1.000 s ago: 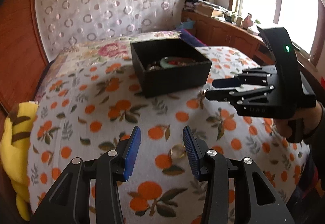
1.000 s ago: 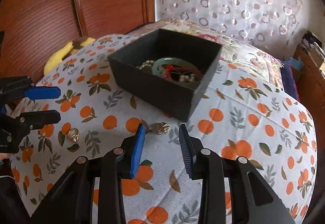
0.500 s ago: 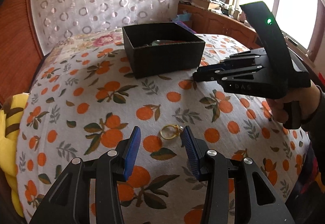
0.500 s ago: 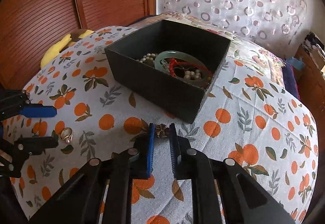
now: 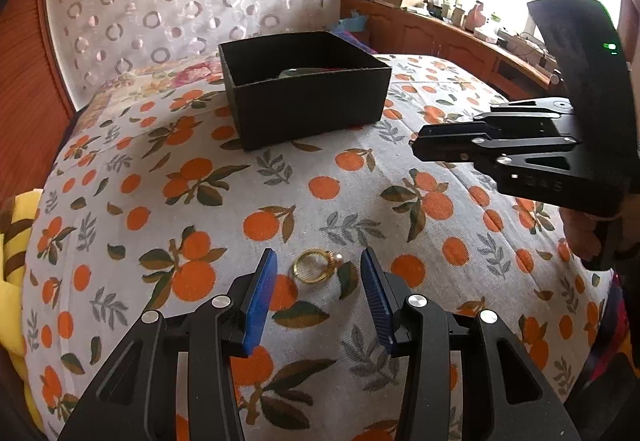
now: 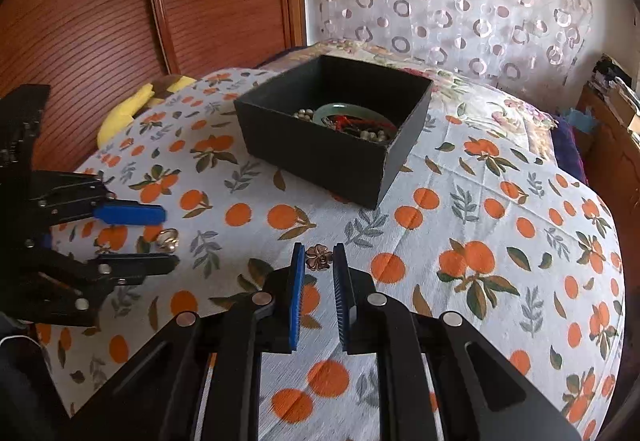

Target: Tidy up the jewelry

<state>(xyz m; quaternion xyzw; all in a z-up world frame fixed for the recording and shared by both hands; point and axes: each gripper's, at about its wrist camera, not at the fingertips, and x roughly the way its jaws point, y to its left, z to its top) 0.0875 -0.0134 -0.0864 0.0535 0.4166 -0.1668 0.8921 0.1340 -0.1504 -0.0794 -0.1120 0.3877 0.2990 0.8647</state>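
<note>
A gold ring with a pearl (image 5: pixel 316 265) lies on the orange-print cloth, between the tips of my open left gripper (image 5: pixel 318 261); it also shows in the right wrist view (image 6: pixel 167 239). A small bronze flower-shaped piece (image 6: pixel 319 256) lies on the cloth between the tips of my right gripper (image 6: pixel 317 255), whose jaws stand narrowly apart around it without clearly touching. A black open box (image 6: pixel 332 129) farther back holds a green bangle (image 6: pixel 340 111), beads and red cord. The box also shows in the left wrist view (image 5: pixel 306 89).
The orange-print cloth (image 5: pixel 200 177) covers a bed. A yellow striped plush (image 6: pixel 128 113) lies at the bed's left edge by a wooden headboard (image 6: pixel 120 1). A wooden ledge with clutter (image 5: pixel 440 29) runs under the window at the right.
My left gripper moved down and forward, so the ring now sits between its tips. My right gripper narrowed from wide open and stands around the flower piece.
</note>
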